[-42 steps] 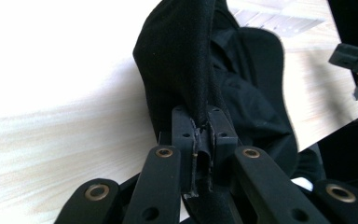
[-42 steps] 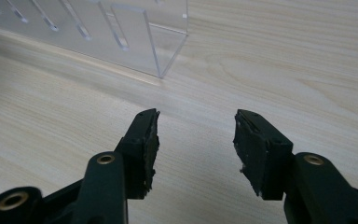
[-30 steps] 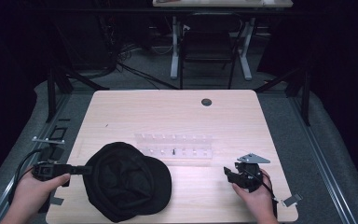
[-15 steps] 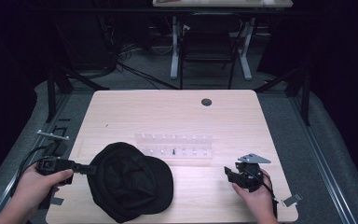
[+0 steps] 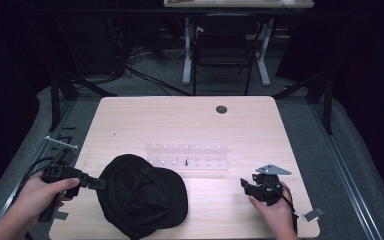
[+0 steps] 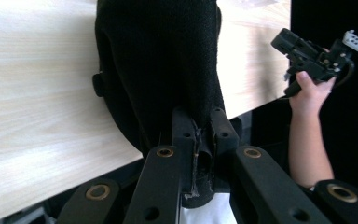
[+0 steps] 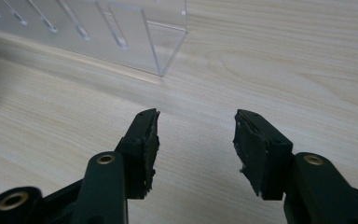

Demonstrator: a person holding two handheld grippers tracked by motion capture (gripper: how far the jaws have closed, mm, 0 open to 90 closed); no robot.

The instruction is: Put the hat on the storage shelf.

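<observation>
left jaws: pressed together on the edge of the black cap (image 6: pixel 158 65); in the left gripper view the fabric is pinched between the two pads, no gap visible.
left gripper (image 5: pixel 96 183): held level at the counter's near-left edge, pointing toward the cap's left side.
cap position: crown-up on the near-left part of the counter (image 5: pixel 180 120), overhanging the near edge slightly; it stretches straight away from the left jaws.
cap long axis: judged to run roughly from back-left to near-right, brim end toward the near-right; brim outline hard to tell against the dark cloth.
right jaws: standing about half apart, nothing between them; bare wood shows in the gap in the right gripper view.
right gripper (image 5: pixel 245 185): near-right of the counter, well apart from the cap, pointing left toward it.
nearer hand: the left, already gripping; the right would need to travel leftward to reach the cap's free side.
clear plastic rack (image 5: pixel 187 155): mid-counter, just behind the cap; one small dark piece stands in a slot, other slots look unfilled.
</observation>
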